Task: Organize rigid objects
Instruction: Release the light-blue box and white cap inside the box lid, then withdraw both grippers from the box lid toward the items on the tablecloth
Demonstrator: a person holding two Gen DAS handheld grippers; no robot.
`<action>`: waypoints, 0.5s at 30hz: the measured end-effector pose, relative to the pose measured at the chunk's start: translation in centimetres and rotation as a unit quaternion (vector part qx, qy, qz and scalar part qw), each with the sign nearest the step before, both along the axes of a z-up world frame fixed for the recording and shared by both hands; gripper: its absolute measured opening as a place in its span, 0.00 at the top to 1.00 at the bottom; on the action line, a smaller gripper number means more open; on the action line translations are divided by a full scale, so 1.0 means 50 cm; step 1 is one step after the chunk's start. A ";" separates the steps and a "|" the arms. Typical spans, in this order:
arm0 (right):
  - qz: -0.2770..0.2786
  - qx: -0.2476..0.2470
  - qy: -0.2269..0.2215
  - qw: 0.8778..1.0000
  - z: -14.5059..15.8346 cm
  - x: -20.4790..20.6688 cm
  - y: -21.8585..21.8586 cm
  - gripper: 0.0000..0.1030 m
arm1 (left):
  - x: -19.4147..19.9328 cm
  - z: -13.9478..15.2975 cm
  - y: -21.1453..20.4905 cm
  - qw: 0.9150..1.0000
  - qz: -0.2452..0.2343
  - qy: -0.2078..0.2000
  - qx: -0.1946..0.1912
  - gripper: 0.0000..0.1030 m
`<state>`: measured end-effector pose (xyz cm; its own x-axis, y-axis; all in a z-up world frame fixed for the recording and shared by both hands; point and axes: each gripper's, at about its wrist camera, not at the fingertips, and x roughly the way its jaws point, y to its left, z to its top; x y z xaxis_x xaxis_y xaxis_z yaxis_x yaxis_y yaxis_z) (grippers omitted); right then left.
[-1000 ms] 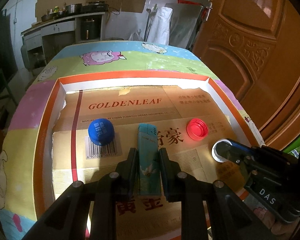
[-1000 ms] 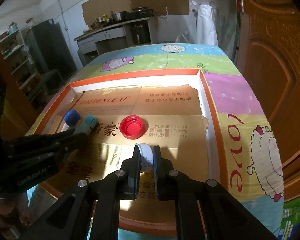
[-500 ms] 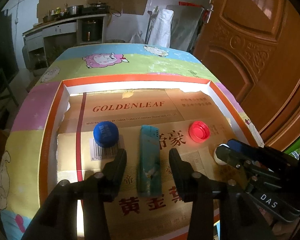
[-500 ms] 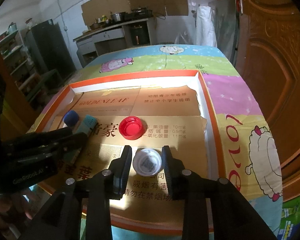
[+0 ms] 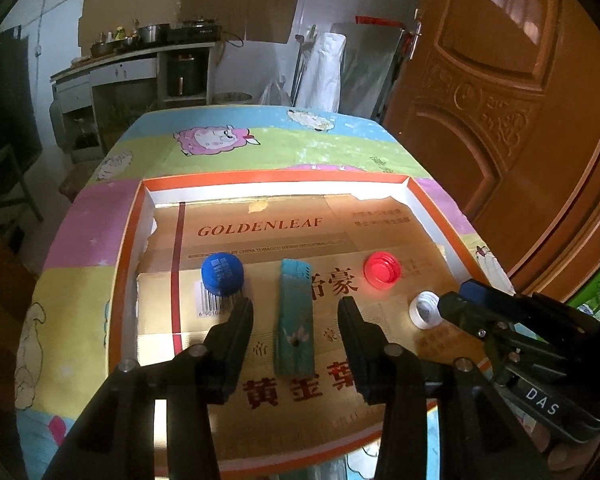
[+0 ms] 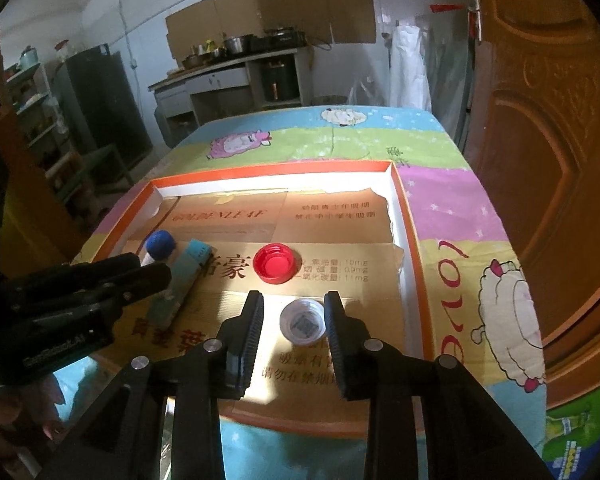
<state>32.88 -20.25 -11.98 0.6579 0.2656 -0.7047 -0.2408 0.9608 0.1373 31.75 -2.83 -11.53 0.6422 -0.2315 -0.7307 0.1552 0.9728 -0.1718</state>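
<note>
A teal lighter (image 5: 295,316) lies flat on the cardboard in the orange-rimmed tray (image 5: 132,240). My left gripper (image 5: 296,308) is open, its fingers either side of the lighter and apart from it. A blue cap (image 5: 222,273) lies to the left, a red cap (image 5: 382,270) to the right. A white cap (image 6: 303,326) lies open side up between the open fingers of my right gripper (image 6: 294,300), untouched. The white cap also shows in the left wrist view (image 5: 425,310), as do the lighter (image 6: 180,280), red cap (image 6: 275,263) and blue cap (image 6: 161,243) in the right wrist view.
The tray sits on a table with a cartoon-sheep cloth (image 5: 220,140). A wooden door (image 5: 520,100) stands close on the right. A counter with pots (image 5: 140,40) is at the back of the room.
Both grippers opened. The left let go of the lighter, the right let go of the white cap, which now lies flat. Both have drawn back a little.
</note>
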 end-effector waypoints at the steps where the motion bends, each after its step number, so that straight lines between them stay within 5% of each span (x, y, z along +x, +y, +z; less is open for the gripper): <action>1: 0.000 0.000 -0.001 1.000 0.003 -0.004 0.000 0.69 | -0.005 0.003 0.000 1.000 0.000 -0.001 0.000 0.57; 15: 0.002 0.000 -0.018 1.000 0.054 -0.081 0.010 0.69 | -0.080 0.048 0.011 1.000 0.004 -0.019 -0.003 0.57</action>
<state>28.84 -19.75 -9.27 0.6819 0.2679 -0.6806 -0.2489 0.9600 0.1285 27.76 -2.26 -9.11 0.6710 -0.2305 -0.7047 0.1536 0.9730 -0.1720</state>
